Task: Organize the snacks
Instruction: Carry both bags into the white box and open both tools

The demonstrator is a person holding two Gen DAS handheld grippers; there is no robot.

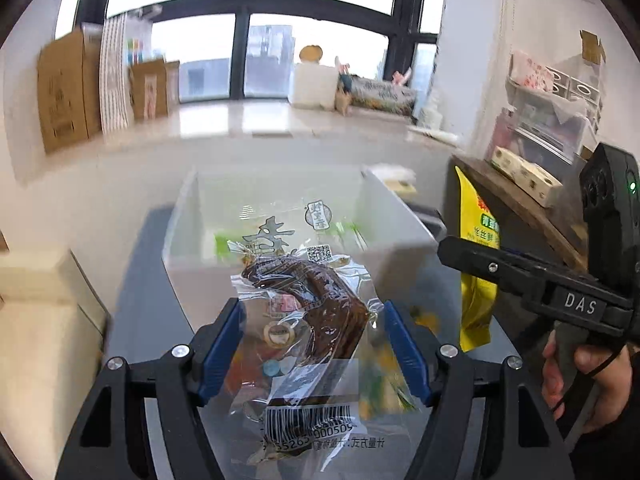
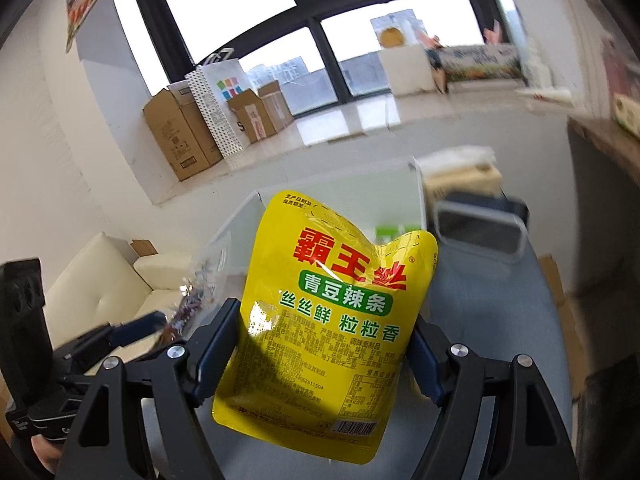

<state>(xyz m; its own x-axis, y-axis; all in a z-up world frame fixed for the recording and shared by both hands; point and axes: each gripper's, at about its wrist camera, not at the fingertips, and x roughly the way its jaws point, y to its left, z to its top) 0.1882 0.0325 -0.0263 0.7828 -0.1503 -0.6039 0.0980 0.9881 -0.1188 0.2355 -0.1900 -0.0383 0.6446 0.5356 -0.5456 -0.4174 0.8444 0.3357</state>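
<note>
My left claw [image 1: 312, 344] is pinching the clear snack pack [image 1: 304, 320]; my right claw [image 2: 324, 356] is pinching the yellow pouch [image 2: 336, 320]. The white bin [image 1: 192, 216] is sitting straight ahead, upper centre, left claw nearer.

Clear vacuum pack [image 1: 304, 320] of dark brown, glossy meat: printed film, black characters and QR code toward far end, barcode at near end, lengthwise and roughly flat, raised above grey table, far tip over near wall of white bin [image 1: 400, 216]. Yellow pouch [image 2: 336, 320]: red brand characters, green band with white lettering, small print and barcode lower down, upright, top edge dented inward, bottom corner curled, in front of same open-topped bin [image 2: 240, 216].
</note>
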